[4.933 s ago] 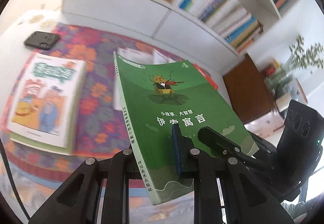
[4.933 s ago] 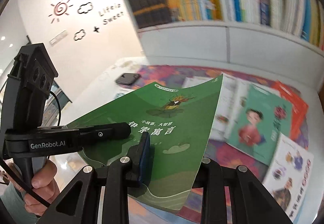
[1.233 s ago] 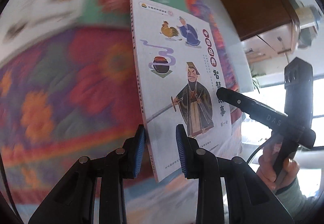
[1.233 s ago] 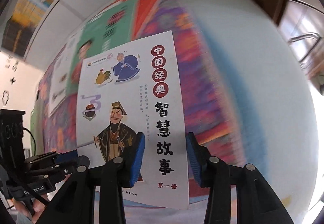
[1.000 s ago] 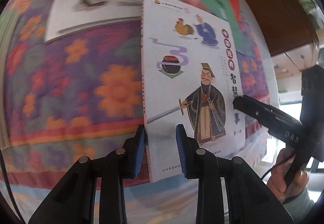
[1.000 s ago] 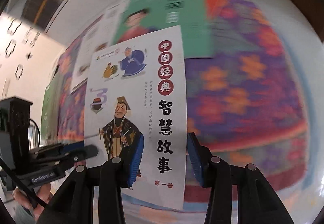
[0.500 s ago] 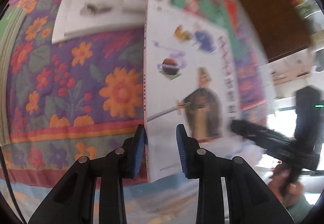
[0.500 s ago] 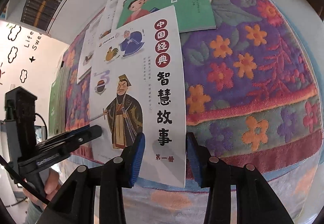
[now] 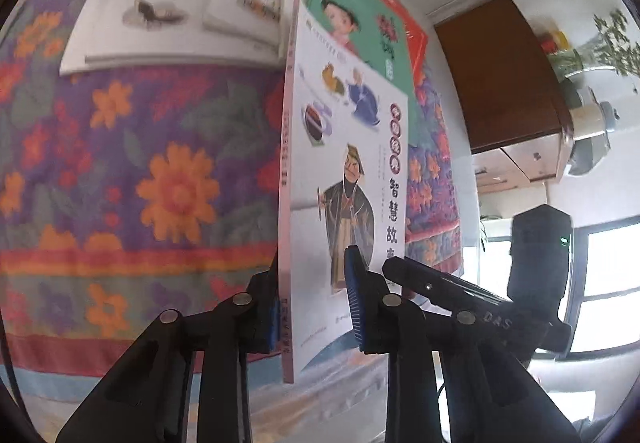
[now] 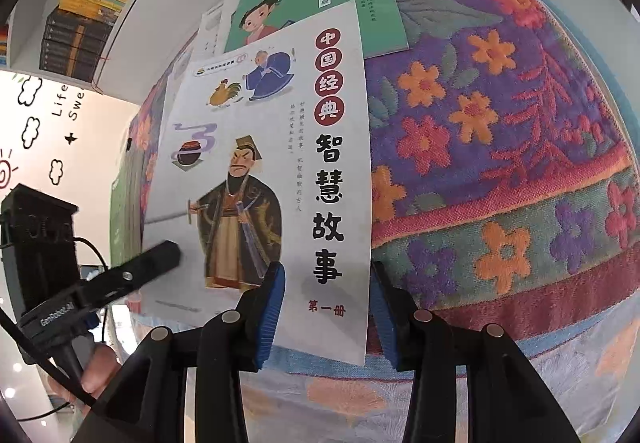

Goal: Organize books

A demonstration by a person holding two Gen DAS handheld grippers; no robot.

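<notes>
Both wrist fisheyes look steeply down along their fingers, close over the flowered cloth (image 9: pixel 120 147), left camera from the spine side, right from the page edge, sharing the white book (image 9: pixel 344 171) (image 10: pixel 280 147).

- Left gripper (image 9: pixel 314 293) points steeply down, jaws closing on the white book (image 9: pixel 344 179).
- Right gripper (image 10: pixel 328 307) points steeply down, pads straddling that book's other edge.

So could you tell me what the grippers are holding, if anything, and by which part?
The white storybook: left gripper is closing across its spine-side bottom corner, right gripper straddles the other bottom corner.
</notes>
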